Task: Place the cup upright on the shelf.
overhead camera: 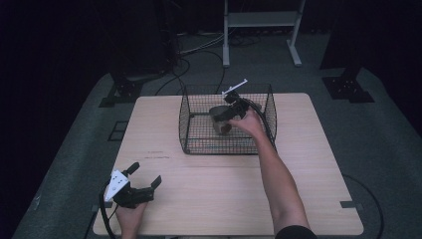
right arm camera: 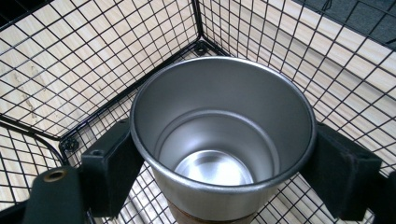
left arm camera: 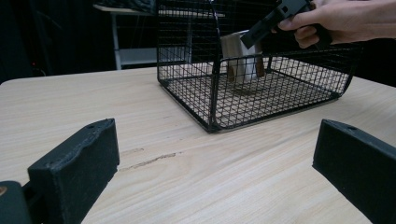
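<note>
A steel cup (overhead camera: pixel 217 117) with a brown band near its base is upright inside a black wire basket (overhead camera: pixel 185 124) at the table's far middle. My right gripper (overhead camera: pixel 230 113) reaches into the basket from the right. In the right gripper view its jaws press both sides of the cup (right arm camera: pixel 219 140) just below the rim, so the right gripper (right arm camera: pixel 222 161) is shut on it. The cup (left arm camera: pixel 236 58) stands low over the basket (left arm camera: pixel 215 70) floor; contact cannot be told. My left gripper (overhead camera: pixel 145 174) lies open near the table's front left corner, and between its jaws (left arm camera: pixel 217 140) is only bare wood.
The light wooden table (overhead camera: pixel 224 199) has open surface between the basket and the front edge. Beyond it are a white-framed stand (overhead camera: pixel 259 20), floor cables (overhead camera: pixel 199 50) and black stand bases (overhead camera: pixel 122 89) (overhead camera: pixel 348 87).
</note>
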